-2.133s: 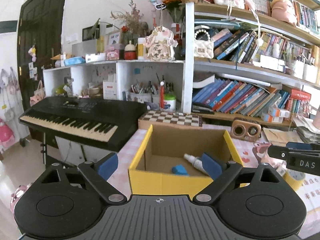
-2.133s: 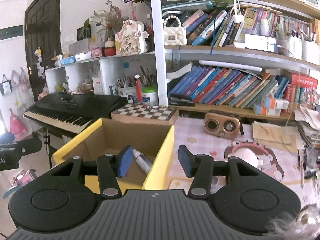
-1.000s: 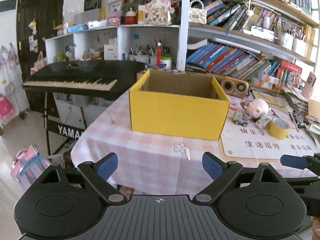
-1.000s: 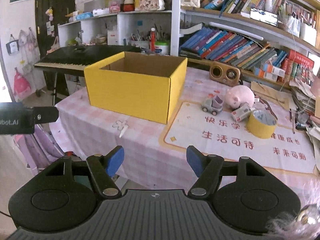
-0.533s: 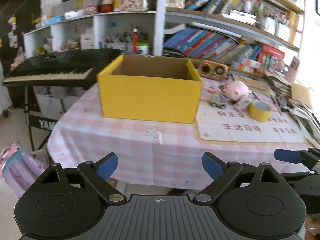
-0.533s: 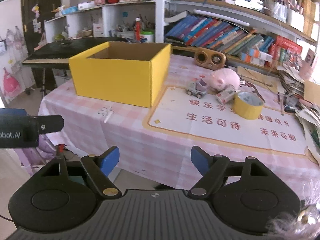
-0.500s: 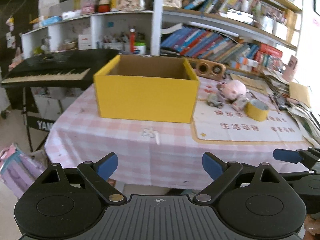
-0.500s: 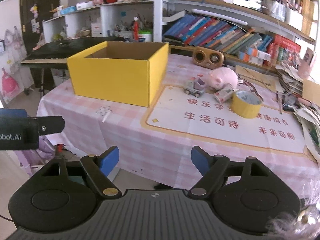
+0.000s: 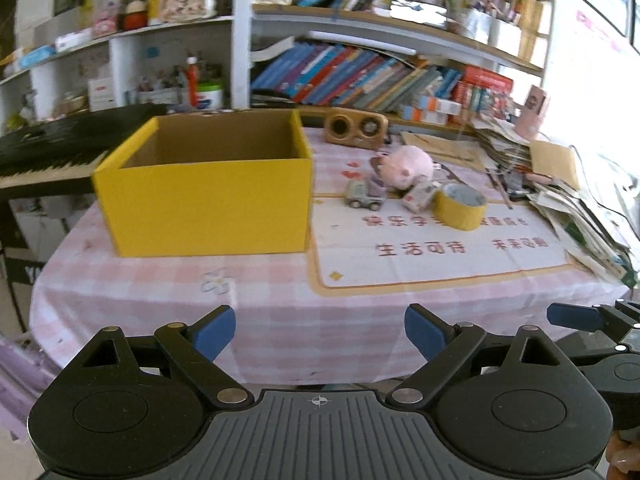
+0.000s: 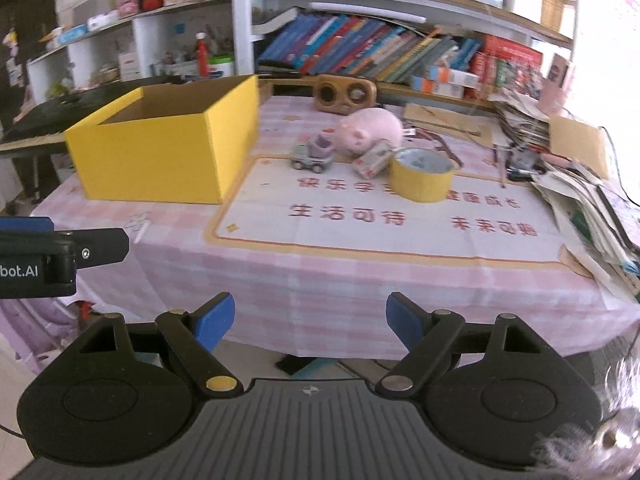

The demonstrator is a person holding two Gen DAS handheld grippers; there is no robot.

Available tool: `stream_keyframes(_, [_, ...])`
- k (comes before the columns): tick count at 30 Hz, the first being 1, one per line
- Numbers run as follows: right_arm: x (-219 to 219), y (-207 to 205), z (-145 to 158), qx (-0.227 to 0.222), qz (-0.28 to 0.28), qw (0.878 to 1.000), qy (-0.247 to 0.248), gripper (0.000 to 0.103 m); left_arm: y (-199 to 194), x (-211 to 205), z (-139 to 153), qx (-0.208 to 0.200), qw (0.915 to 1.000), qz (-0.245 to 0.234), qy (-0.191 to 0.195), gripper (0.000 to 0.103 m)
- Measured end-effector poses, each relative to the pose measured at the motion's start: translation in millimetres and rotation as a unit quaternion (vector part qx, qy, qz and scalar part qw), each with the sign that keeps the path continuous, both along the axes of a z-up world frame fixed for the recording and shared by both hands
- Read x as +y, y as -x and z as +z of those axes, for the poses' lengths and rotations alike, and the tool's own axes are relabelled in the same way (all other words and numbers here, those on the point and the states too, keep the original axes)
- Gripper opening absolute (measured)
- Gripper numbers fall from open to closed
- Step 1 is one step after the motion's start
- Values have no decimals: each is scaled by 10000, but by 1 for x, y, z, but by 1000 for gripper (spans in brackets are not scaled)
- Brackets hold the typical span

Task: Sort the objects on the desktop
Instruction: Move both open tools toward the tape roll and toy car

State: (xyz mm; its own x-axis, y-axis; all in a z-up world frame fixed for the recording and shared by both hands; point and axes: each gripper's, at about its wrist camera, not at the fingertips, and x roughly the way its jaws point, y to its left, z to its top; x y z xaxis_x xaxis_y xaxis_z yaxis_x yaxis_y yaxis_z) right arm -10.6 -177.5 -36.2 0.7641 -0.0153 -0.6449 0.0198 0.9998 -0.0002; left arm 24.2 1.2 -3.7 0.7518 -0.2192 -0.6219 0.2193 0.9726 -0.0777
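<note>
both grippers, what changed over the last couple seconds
Both pulled back from over the yellow box to beyond the table's near edge. The left gripper and right gripper were open and empty throughout. The box, toy car, pink pig and tape roll stayed put.

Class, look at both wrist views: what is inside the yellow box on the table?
Inside the yellow box only bare brown inner walls show. Its floor is hidden behind the front wall in both views, so any contents cannot be seen.
</note>
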Motion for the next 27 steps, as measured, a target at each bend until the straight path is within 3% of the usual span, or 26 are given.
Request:
stream_keyframes(10, [-36, -13, -2, 151, -431, 9990, 4, 85, -24, -32, -3, 88, 9996, -279, 24, 94])
stream_keyframes(27, [-90, -67, -7, 405, -348, 9986, 45, 87, -80, -84, -12, 304, 9993, -224, 47, 94])
